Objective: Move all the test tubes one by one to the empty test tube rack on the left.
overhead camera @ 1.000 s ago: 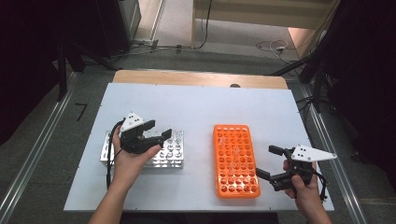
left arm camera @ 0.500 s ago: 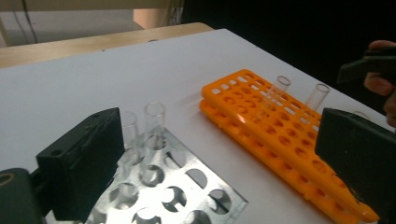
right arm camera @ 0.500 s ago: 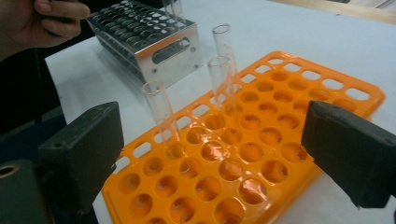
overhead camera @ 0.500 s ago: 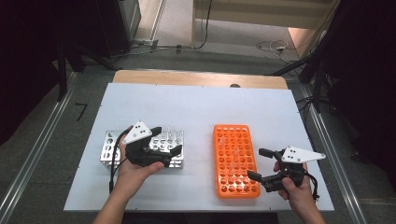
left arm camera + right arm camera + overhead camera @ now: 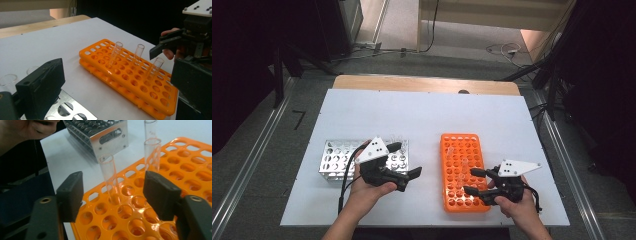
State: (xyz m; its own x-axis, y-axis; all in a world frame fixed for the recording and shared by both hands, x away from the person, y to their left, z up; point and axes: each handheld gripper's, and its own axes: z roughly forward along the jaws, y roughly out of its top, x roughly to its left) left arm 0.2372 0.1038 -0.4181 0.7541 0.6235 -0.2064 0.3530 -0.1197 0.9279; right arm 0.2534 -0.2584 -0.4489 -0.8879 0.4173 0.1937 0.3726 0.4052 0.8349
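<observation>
Here, line by line:
Tube: a clear glass test tube (image 5: 111,178) stands upright in a hole of the orange plastic tube rack (image 5: 463,171), near the rack's front right part; in the right gripper view it rises between the two black jaws of the right claw (image 5: 473,181), a gap showing on either side.
Right claw: released, not pressing on the tube; its jaws have just been closing in, with the tube between them; it reaches over the rack's right edge.
Other tubes: two more clear glass tubes (image 5: 138,53) stand upright in the same rack, farther along it and apart from the claw.
Rack: the orange rack lies flat on the white bench (image 5: 422,115), right of centre.
Left claw: the left claw (image 5: 406,163) is released, jaws wide and holding nothing; its jaws have just been opening; it hangs at the right end of the metal rack, pointing toward the orange one.
Metal rack: a silver metal tube rack (image 5: 339,160) sits left of centre, well apart from the orange rack, with clear tubes (image 5: 396,138) near its far right corner.
</observation>
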